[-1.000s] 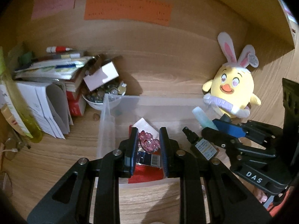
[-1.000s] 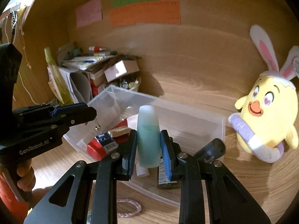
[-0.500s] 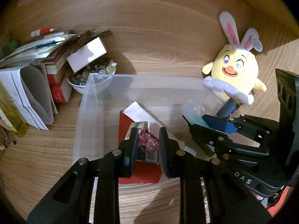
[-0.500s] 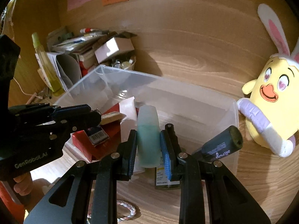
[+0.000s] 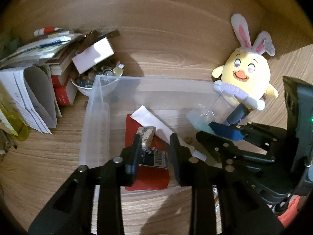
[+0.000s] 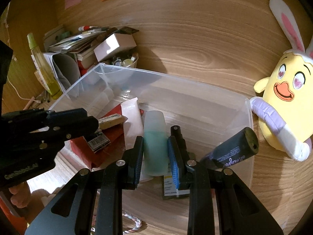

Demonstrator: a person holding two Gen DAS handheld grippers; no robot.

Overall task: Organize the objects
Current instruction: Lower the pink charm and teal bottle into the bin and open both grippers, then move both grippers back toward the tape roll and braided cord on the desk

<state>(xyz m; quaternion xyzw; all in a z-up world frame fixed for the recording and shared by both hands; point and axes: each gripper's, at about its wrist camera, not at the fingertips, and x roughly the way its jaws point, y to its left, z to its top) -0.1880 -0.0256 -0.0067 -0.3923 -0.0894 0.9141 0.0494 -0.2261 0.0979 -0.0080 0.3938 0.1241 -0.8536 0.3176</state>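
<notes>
A clear plastic bin [image 5: 101, 105] [image 6: 248, 117] stands on the wooden desk. My left gripper [image 5: 155, 143] [image 6: 92, 121] hangs over its left half. Its jaws are opening, and the pads do not press on anything. Below them a dark card with a barcode [image 5: 156, 157] [image 6: 98, 142] lies on a red box [image 5: 148, 182]. My right gripper [image 6: 156, 140] [image 5: 205, 131] is shut on a pale teal bottle [image 6: 155, 146] [image 5: 199, 121], held low inside the bin. A white tube [image 5: 150, 121] and a beige block [image 5: 146, 135] also lie in the bin.
A dark blue tube [image 6: 232, 152] leans on the bin's right rim, with a black-capped spray bottle [image 6: 177, 137] beside it. A yellow chick plush [image 5: 246, 72] sits at the right. Books, papers and a bowl of small things [image 5: 86, 82] crowd the left. A braided band [image 6: 135, 223] lies in front.
The left jaws have widened. The pink piece and its barcode card have left them, and the card now lies on the red box. Both grippers sank toward the bin. The right still grips the bottle.
</notes>
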